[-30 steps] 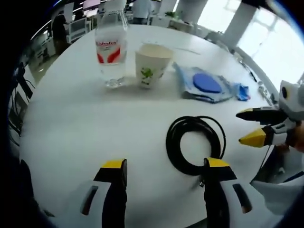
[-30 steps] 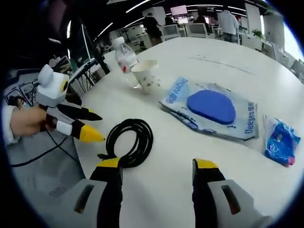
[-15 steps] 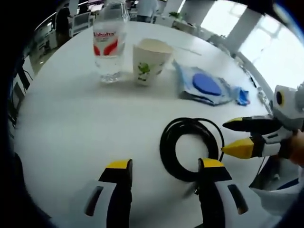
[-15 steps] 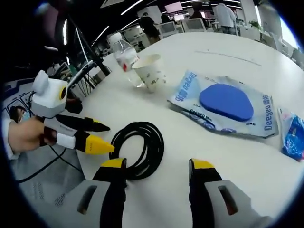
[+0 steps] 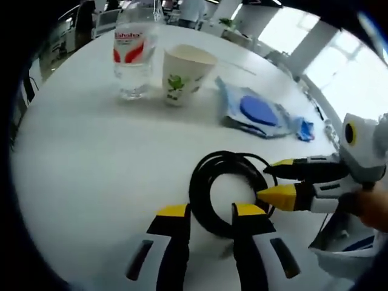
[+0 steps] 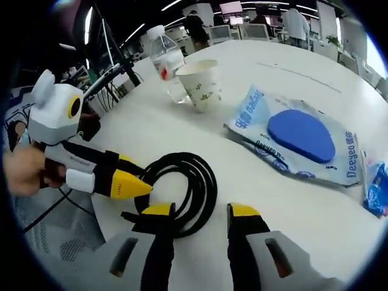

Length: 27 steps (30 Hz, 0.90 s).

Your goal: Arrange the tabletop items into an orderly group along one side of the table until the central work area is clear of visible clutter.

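A black coiled cable (image 5: 209, 182) lies on the white round table (image 5: 91, 157), close to its near edge. My left gripper (image 5: 212, 211) is open with narrowed jaws, and the coil's near arc crosses the gap between them. My right gripper (image 5: 265, 182) comes in from the right, its yellow-tipped fingers straddling the coil's right side. In the right gripper view the cable (image 6: 203, 182) lies just ahead of my right gripper (image 6: 200, 210), which is open and narrowed. My left gripper (image 6: 145, 177) touches the coil's left side.
A water bottle (image 5: 134, 57) and a paper cup (image 5: 182, 73) stand together at the far side. A clear pouch holding a blue pad (image 6: 297, 136) lies to the right, with a small blue packet (image 6: 379, 188) beyond it. Office desks and people fill the background.
Both grippers have moved in on the cable from opposite sides. The jaws of each have narrowed from wide open. The cable, bottle, cup and pouch lie where they were.
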{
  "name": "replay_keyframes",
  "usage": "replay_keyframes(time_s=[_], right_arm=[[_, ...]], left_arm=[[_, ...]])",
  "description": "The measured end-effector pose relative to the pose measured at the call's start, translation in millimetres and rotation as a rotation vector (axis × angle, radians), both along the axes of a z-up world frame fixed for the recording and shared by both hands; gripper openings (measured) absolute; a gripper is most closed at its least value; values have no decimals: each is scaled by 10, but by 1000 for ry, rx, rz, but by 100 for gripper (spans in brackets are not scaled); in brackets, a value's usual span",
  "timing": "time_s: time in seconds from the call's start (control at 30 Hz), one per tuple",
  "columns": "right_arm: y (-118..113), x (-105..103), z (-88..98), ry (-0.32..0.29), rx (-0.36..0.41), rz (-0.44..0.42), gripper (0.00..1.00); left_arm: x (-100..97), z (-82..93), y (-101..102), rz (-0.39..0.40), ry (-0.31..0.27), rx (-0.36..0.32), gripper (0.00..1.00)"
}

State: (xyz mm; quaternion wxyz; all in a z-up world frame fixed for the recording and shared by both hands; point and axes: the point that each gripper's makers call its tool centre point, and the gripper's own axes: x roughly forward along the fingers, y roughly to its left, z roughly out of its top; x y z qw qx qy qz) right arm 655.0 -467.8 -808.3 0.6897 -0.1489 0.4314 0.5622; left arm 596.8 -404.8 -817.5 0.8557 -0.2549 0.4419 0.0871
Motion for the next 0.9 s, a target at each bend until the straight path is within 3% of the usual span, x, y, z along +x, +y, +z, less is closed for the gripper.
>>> replay_keyframes(time_s=[0.17,0.4,0.5,0.53,0.57,0.67,0.7,0.73,0.8,0.83,0.9], right_arm=[[5,-26,9,-18,8,-18,19],[-25,-44,-24,-9,-12,-36,14],[-103,40,13,-40,-37,-71,3],[-41,12,74,19,8,-96,1],[-34,36,94,33,21,-108,0],[-90,117,159,22,20,-110,0],[-73,112,187,34,35,-108,0],[-63,56,221,55,38,-110,0],[-60,60,241,1,33,-83,0],[-67,54,258,2,35,-87,0],[-78,92,294,31,50,-120,0]], left_arm=[[-47,-34,64,67,9,-52,10],[-63,1,45,132,13,-124,8],[-104,53,0,144,25,-126,6],[-116,82,-23,135,20,-134,6],[-127,107,-50,127,19,-138,5],[-147,192,-97,106,9,-138,0],[-146,231,-123,116,3,-154,0],[-60,326,-200,132,-44,-215,0],[-43,358,-212,101,-29,-175,0],[-33,378,-208,56,-22,-127,0],[-13,419,-217,66,-29,-134,0]])
